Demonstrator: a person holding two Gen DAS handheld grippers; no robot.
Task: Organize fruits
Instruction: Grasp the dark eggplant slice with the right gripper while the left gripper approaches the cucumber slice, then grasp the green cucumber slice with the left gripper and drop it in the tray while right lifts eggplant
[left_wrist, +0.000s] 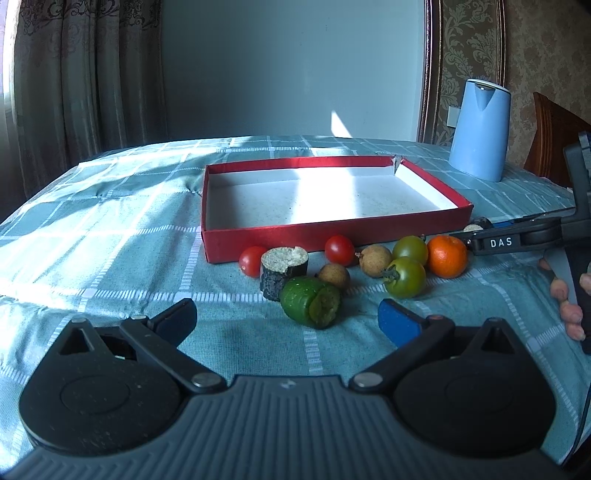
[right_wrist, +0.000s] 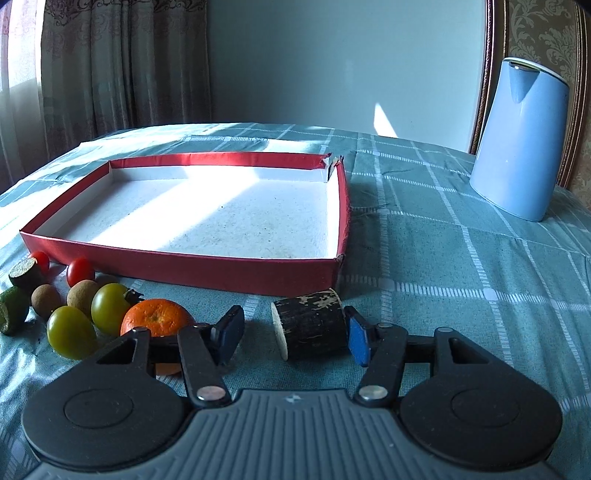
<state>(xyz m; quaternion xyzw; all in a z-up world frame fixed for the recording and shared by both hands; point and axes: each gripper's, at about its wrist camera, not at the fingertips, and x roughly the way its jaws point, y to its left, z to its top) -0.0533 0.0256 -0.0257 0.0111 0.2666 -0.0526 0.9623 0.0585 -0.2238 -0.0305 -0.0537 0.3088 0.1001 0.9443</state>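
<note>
Our right gripper (right_wrist: 293, 334), jaws apart, straddles the stiff dark-skinned stalk piece (right_wrist: 308, 328); left gripper (left_wrist: 288, 319) gapes too — pinch the flat cut ends.

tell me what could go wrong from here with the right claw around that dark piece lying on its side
1. The dark cylinder piece lies on its side between the open right claw; only one pad looks near it, so it may roll away as the claw closes.
2. The mandarin sits just beside the other pad and could get nudged into the green tomatoes.
3. The red box has a split far corner, so pushing on it may tear it more.
</note>
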